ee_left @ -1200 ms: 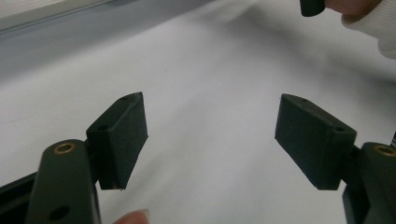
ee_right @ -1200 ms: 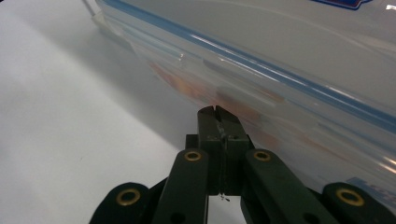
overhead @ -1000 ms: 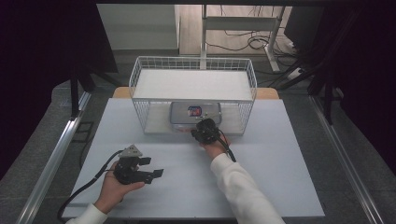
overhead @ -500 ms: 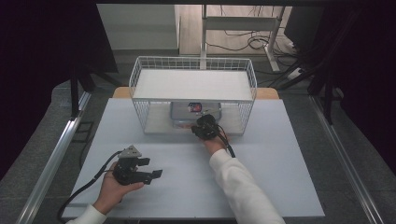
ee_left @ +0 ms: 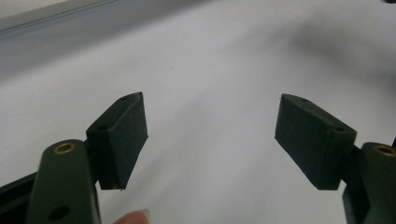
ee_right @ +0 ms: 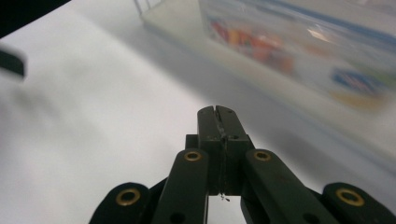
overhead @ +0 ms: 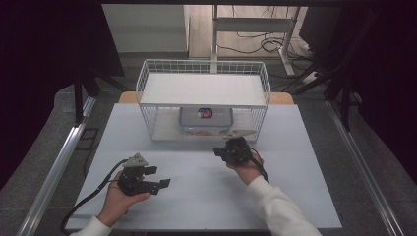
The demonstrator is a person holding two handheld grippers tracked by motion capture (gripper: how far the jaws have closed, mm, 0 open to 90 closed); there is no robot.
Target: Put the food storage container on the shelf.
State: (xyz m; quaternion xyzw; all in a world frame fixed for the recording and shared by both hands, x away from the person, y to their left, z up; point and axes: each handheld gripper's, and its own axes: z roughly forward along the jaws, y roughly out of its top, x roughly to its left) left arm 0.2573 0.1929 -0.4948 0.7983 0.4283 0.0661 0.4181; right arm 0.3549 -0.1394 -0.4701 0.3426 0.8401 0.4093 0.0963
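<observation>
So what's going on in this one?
A person at a white table holds a tool in each hand. The right tool, jaws shut on nothing, sits just in front of a white wire rack. A clear lidded container with colourful contents rests on the rack's lower level, under the shelf. The left tool rests near the table's front edge with its jaws open and nothing between them. Neither tool touches the container.
</observation>
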